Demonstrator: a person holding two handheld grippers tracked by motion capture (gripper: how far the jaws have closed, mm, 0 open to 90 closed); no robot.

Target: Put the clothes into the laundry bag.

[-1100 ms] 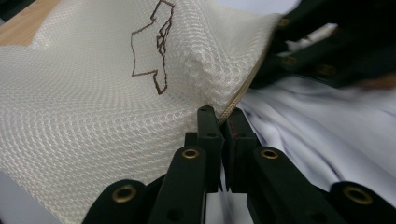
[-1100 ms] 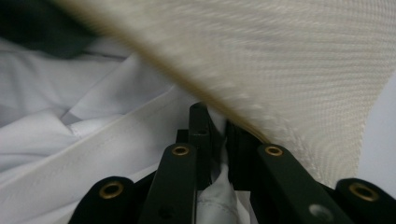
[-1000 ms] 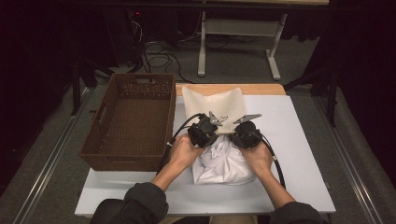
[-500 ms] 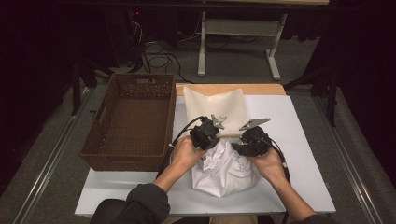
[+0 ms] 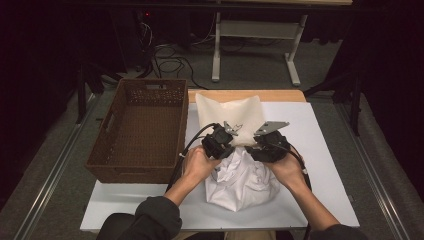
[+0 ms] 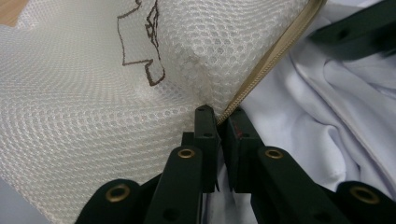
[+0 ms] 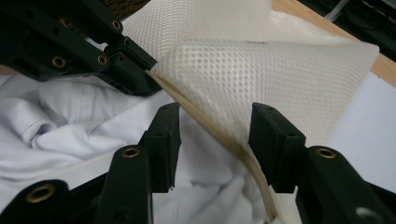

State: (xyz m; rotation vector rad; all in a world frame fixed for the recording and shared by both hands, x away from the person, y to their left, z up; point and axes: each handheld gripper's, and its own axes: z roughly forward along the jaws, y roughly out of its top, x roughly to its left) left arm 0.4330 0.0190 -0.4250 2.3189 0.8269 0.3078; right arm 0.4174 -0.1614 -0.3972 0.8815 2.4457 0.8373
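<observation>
Right gripper view: the right claw [image 7: 212, 144] has just been opening and now straddles the mesh bag's zipper edge [image 7: 219, 135] without pinching it. Farther along that edge, the left claw [image 7: 140, 74] is clamped on it, above the white garment [image 7: 74, 126] on the counter [image 5: 320, 150].

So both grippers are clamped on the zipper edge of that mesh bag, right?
Not quite: only the left gripper is clamped on the mesh bag's zipper edge. The right gripper view shows the right gripper open, its jaws just opening around that edge.
</observation>
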